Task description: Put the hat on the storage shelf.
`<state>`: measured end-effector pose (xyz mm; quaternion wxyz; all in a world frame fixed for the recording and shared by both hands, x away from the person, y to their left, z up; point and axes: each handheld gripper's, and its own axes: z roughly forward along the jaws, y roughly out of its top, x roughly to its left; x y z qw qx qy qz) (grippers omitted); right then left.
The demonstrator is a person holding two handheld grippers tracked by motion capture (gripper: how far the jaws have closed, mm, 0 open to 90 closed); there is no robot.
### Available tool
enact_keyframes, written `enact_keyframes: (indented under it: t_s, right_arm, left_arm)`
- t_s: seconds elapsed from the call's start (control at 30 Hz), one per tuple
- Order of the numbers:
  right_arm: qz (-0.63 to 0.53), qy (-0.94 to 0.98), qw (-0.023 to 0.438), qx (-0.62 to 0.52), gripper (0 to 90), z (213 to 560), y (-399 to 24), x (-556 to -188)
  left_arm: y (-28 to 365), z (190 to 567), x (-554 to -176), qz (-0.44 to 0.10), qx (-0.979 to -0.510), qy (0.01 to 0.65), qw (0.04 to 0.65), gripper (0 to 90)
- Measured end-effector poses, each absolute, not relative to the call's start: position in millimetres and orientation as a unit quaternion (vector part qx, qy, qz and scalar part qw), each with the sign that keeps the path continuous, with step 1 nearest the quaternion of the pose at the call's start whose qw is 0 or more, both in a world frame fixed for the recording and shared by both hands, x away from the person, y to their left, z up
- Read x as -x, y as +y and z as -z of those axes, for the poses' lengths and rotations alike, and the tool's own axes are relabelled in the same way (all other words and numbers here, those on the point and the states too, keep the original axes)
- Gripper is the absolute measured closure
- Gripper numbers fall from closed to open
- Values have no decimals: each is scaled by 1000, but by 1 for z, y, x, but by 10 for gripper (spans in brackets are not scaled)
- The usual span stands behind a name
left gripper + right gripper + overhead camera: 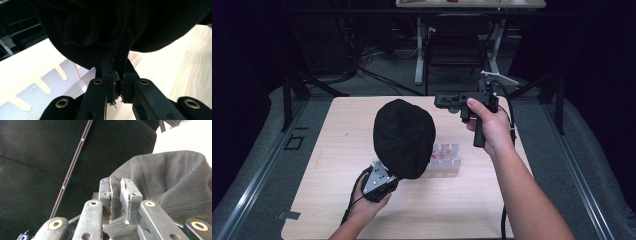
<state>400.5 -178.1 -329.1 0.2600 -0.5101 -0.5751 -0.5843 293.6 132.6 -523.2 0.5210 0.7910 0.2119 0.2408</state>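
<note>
Gripping black cap edge w/ left tongs; right tongs slightly parted, holding nothing, beside cap.

Left claw clamped, raised; right claw nearly closed, lifted higher.

cap: held up over tabletop centre, left gripper under its near edge
rack: on tabletop, just right of cap
right gripper: above far edge, behind rack
</note>
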Motion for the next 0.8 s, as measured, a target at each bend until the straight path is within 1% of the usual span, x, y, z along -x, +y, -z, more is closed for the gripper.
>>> enact_keyframes:
  t_s: [0.07,0.13,0.23,0.33,0.4,0.43,0.57,0.6,0.67,0.7,0.73,0.77,0.8]
  right_arm:
    - [585,-575,260,510,786,329,-178,-401]
    - [584,-575,259,510,786,329,-178,-401]
    - [585,-575,259,510,786,330,-179,-401]
    - [585,-574,259,510,785,330,-179,-401]
    - [585,-575,260,510,786,330,-180,-401]
    - [585,-574,260,510,785,330,-180,-401]
    - [586,-571,262,512,785,332,-180,-401]
    - [585,-572,262,512,785,332,-180,-401]
    - [584,-572,261,513,785,333,-179,-401]
    - [584,-572,262,513,784,334,-180,-401]
    - [583,-572,262,513,784,334,-180,-401]
    - [584,-571,264,514,784,334,-180,-401]
    - [584,-571,264,513,784,333,-180,-401]
  left_arm:
    - [132,520,-295,-238,-799,202,514,851]
    - [134,518,-298,-218,-794,217,524,851]
    - [141,516,-304,-188,-762,260,562,851]
    - [154,516,-312,-144,-720,304,607,850]
    - [161,519,-314,-127,-701,323,623,851]
    - [162,520,-314,-125,-700,326,623,850]
    - [163,526,-313,-132,-707,319,617,849]
    - [161,525,-311,-149,-717,304,610,849]
    - [157,524,-311,-175,-733,304,583,850]
    - [157,526,-313,-177,-741,298,576,850]
    - [155,531,-314,-179,-743,309,567,849]
    - [153,534,-316,-163,-754,307,557,848]
    - [148,537,-317,-159,-758,312,550,849]
